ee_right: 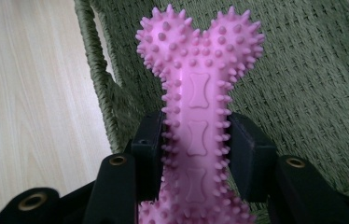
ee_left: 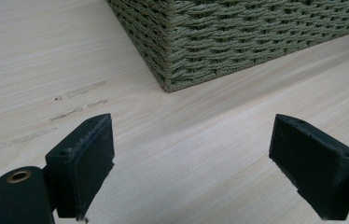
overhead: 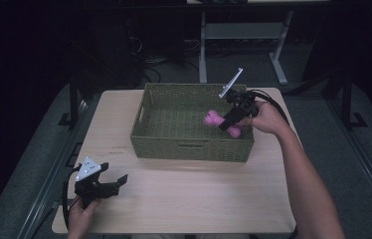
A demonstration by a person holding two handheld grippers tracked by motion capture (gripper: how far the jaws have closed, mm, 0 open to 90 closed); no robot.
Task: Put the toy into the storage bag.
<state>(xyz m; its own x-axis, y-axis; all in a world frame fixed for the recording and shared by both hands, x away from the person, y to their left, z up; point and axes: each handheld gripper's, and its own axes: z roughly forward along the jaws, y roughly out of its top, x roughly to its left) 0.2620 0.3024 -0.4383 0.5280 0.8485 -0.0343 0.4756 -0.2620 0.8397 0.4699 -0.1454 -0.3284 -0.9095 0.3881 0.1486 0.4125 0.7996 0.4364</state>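
Right gripper [overhead: 230, 121] sits over the right part of the green woven basket [overhead: 189, 149], centre frame in the high view, jaws clamped on the shaft of a pink spiky bone toy [overhead: 215, 118]. Toy hangs inside the basket, near its right wall, apart from the rim. Right gripper view adds detail: pads squeeze the bone [ee_right: 196, 126] mid-shaft, basket wall and handle slot at upper left. Left gripper [overhead: 108, 185] at lower left over bare table [overhead: 199, 199], jaws wide apart, nothing between; left gripper view shows the basket corner [ee_left: 168, 70] ahead, open tabletop all round.
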